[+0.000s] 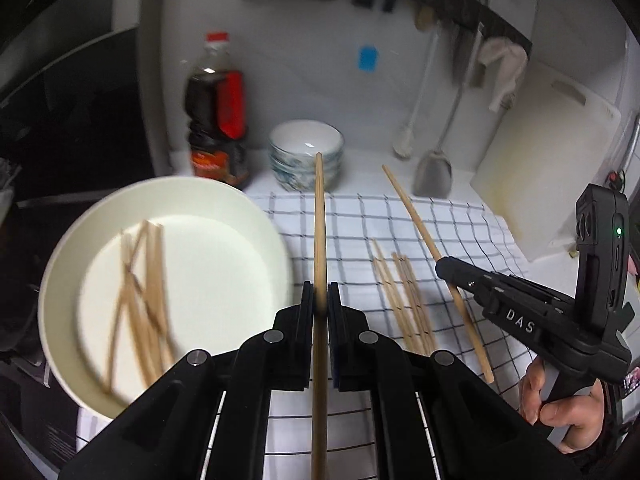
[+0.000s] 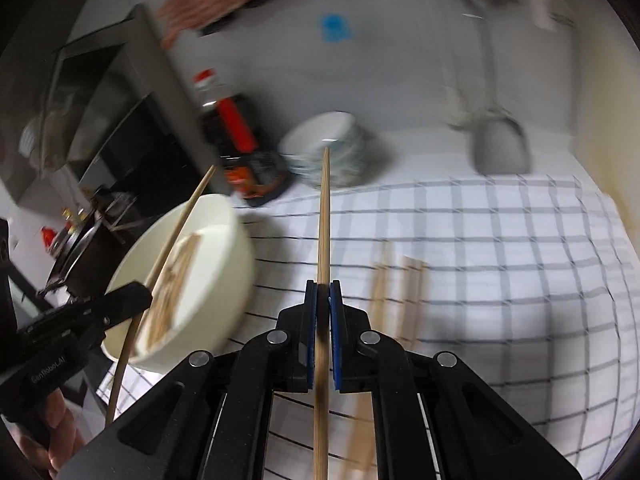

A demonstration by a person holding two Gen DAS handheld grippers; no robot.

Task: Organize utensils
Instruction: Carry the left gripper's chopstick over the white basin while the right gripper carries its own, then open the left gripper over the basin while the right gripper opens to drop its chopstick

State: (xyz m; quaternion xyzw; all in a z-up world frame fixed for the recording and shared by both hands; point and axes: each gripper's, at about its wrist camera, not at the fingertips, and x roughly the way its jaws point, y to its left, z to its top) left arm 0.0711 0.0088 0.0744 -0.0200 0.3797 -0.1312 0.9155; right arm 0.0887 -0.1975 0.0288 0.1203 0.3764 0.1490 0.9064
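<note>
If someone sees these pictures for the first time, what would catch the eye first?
Probably the two claws, left claw and right claw, each shut on one wooden chopstick pointing forward. Next, the white bowl of chopsticks at the left, and the loose chopsticks lying on the checked cloth.

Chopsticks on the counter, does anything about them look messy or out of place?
Yes. The chopsticks in the white bowl lie crisscrossed, while those on the checked cloth sit roughly parallel. Each gripper, left and right, clamps one chopstick.
</note>
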